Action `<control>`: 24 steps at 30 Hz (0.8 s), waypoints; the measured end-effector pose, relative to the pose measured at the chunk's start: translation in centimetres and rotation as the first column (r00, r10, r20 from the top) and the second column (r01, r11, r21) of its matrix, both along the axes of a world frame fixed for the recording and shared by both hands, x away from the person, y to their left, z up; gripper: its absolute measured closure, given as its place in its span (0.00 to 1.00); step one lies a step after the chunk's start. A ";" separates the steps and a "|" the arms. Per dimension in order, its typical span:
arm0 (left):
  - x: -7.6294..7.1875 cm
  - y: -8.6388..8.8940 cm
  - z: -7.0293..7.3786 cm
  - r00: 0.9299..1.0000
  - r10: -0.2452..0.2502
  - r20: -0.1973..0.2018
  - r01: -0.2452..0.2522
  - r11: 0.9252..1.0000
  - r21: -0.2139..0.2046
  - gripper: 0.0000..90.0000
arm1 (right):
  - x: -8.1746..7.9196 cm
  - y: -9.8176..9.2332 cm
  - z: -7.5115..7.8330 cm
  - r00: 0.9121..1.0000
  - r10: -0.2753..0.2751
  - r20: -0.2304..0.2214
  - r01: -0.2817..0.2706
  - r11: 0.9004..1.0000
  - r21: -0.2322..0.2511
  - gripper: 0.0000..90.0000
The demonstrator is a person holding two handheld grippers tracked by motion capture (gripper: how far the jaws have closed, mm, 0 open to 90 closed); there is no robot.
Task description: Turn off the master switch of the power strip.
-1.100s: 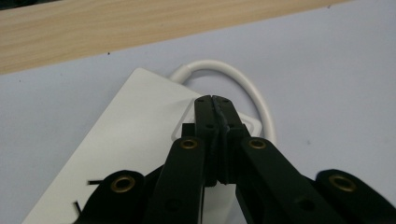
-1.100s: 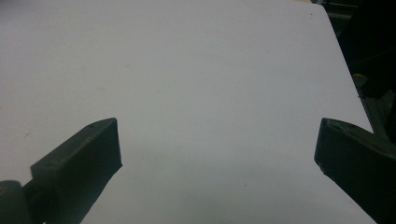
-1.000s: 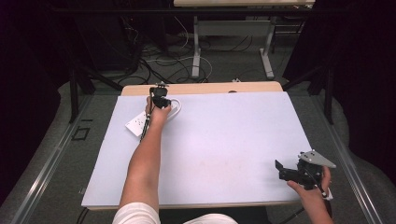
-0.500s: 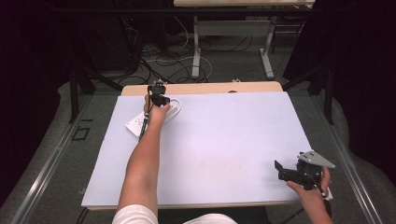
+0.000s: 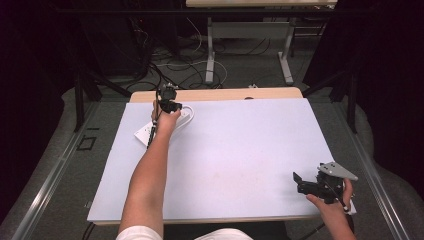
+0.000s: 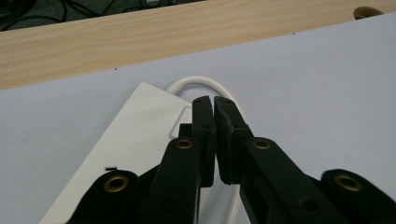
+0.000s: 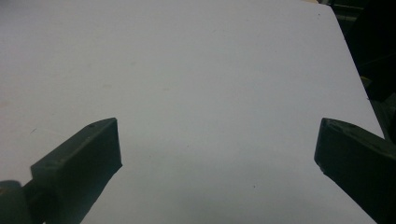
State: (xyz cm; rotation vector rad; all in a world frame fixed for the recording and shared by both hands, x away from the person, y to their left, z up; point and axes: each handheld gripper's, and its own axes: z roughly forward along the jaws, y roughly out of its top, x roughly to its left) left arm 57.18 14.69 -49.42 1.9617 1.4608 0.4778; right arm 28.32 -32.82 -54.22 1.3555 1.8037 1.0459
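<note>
The left gripper [image 5: 169,98] is near the far left corner of the tabletop [image 5: 235,165]. Its jaws are together, with a thin gap, and whether they pinch something I cannot tell. Under it lies a flat white power strip [image 6: 140,126], and its white cable [image 6: 198,81] makes a small loop just beyond the jaw tips. In the high view the power strip [image 5: 145,132] lies a little in from the left edge, partly hidden by the person's forearm [image 5: 147,175].

The tabletop carries a pale sheet with a faint blue-grey tone, smooth and matte. At the far edge a strip of light wood [image 5: 225,94] stays bare.

The right gripper [image 5: 312,184] is at the near right corner, above the sheet, with its jaws wide apart and nothing between them.

Around the tabletop the room is dark. The floor [image 5: 60,150] is grey, and behind the far edge are black cables [image 5: 170,65] and the metal legs of another table [image 5: 210,55].
</note>
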 end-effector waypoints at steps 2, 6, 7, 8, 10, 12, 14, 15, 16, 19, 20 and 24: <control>-0.3 0.0 0.3 1.000 -0.008 -0.003 0.008 1.000 -0.005 0.97 | 0.1 0.1 -0.1 1.000 0.001 0.020 -0.001 1.000 0.005 0.00; -0.8 -0.1 0.7 1.000 -0.022 0.004 0.022 1.000 -0.018 0.96 | -0.1 -0.1 0.1 1.000 0.005 -0.025 -0.005 1.000 0.003 0.00; -1.0 -0.1 0.8 1.000 -0.021 0.001 0.021 1.000 -0.023 0.96 | -0.1 -0.1 0.1 1.000 0.007 -0.022 -0.007 1.000 0.006 0.00; -1.1 -0.1 1.0 0.999 -0.033 0.007 0.033 0.999 -0.020 0.95 | -0.1 -0.1 0.1 1.000 0.005 -0.022 -0.005 1.000 0.004 0.00; -1.4 -0.1 1.2 0.999 -0.035 0.005 0.035 0.999 -0.030 0.94 | -0.1 -0.1 0.1 1.000 0.012 -0.008 -0.012 1.000 0.009 0.00; -1.8 -0.1 1.5 0.999 -0.046 0.006 0.047 0.998 -0.029 0.92 | -0.1 -0.1 0.1 1.000 0.012 -0.007 -0.012 1.000 0.007 0.00; -2.1 -0.1 1.8 0.999 -0.048 0.015 0.048 0.998 -0.029 0.91 | -0.1 -0.1 0.2 1.000 0.020 -0.007 -0.020 1.000 0.000 0.00; -2.4 0.0 2.0 0.998 -0.056 0.023 0.056 0.998 -0.033 0.91 | -0.1 -0.1 0.2 1.000 0.014 0.005 -0.014 1.000 -0.001 0.00; -2.6 0.1 2.1 0.998 -0.055 0.027 0.056 0.997 -0.048 0.91 | -0.1 0.0 0.2 1.000 0.018 -0.003 -0.018 1.000 0.003 0.00; -3.3 0.3 2.3 0.998 -0.060 0.026 0.061 0.996 -0.062 0.90 | -0.1 0.1 0.2 1.000 0.016 0.006 -0.016 1.000 0.006 0.00; -3.5 0.4 2.3 0.998 -0.057 0.024 0.059 0.996 -0.065 0.90 | -0.1 0.1 0.2 1.000 0.022 0.005 -0.022 1.000 0.005 0.00; -4.2 1.0 2.7 0.999 -0.043 0.023 0.045 0.995 -0.086 0.87 | 0.0 0.2 0.2 0.999 0.031 -0.010 -0.031 0.999 -0.004 0.00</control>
